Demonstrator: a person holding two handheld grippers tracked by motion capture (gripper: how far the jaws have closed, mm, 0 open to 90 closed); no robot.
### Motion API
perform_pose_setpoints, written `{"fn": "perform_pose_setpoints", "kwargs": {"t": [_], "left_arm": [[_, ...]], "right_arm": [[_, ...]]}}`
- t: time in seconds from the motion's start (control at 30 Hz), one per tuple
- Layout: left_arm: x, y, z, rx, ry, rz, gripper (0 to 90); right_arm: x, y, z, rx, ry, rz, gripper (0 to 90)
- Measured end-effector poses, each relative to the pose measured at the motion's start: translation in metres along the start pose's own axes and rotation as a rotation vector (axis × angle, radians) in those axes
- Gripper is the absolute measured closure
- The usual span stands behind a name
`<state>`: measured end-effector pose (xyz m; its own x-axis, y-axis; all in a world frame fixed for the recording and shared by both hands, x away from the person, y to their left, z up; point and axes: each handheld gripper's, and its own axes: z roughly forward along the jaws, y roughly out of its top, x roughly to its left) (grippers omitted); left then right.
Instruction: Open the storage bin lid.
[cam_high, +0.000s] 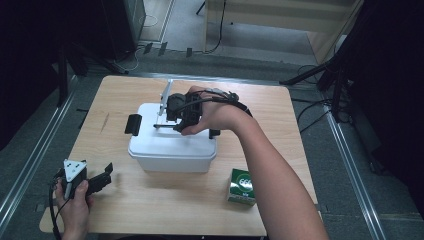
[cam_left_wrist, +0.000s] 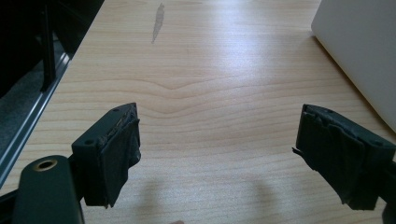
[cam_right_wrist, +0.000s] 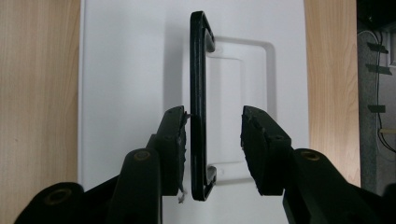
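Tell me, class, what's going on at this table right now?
A person holds tongs in each hand. The right tongs are over the white lidded box, their jaws straddling the raised black handle on its lid; one pad sits against the handle, the other stands apart, so it is not yet gripped. The left tongs rest open over the bare wooden table. A small green carton stands nearby.

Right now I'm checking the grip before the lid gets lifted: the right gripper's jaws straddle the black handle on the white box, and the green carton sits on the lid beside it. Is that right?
Not quite. The right gripper does straddle the black handle of the white box, but the green carton stands on the table in front of the box, not on the lid. The high view shows it.
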<state>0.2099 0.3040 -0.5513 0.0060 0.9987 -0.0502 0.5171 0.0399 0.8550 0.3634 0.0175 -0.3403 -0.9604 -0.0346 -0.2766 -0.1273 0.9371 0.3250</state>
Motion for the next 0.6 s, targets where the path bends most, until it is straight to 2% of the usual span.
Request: {"fn": "perform_pose_setpoints", "kwargs": {"t": [0.13, 0.17, 0.23, 0.3, 0.4, 0.5, 0.6], "left_arm": [[0.000, 0.000, 0.000, 0.000, 0.000, -0.001, 14.5], [0.000, 0.000, 0.000, -0.001, 0.000, -0.002, 14.5], [0.000, 0.000, 0.000, 0.000, 0.000, -0.002, 14.5], [0.000, 0.000, 0.000, 0.001, 0.000, -0.001, 14.5], [0.000, 0.000, 0.000, 0.003, 0.000, 0.001, 14.5], [0.000, 0.000, 0.000, 0.003, 0.000, -0.001, 14.6], [0.001, 0.000, 0.001, 0.002, 0.000, -0.003, 14.6]], "right_arm": [[0.001, 0.001, 0.007, 0.018, 0.000, -0.010, 62.5], [0.001, 0.001, 0.007, 0.025, -0.001, 0.000, 63.2], [0.000, 0.002, 0.010, 0.020, -0.010, -0.019, 66.3], [0.001, 0.003, 0.010, 0.037, -0.005, -0.001, 69.7], [0.002, 0.004, 0.012, 0.051, 0.007, -0.001, 72.1], [0.002, 0.004, 0.014, 0.055, -0.003, -0.013, 73.9], [0.002, 0.005, 0.014, 0.071, -0.020, -0.006, 78.1]]}}
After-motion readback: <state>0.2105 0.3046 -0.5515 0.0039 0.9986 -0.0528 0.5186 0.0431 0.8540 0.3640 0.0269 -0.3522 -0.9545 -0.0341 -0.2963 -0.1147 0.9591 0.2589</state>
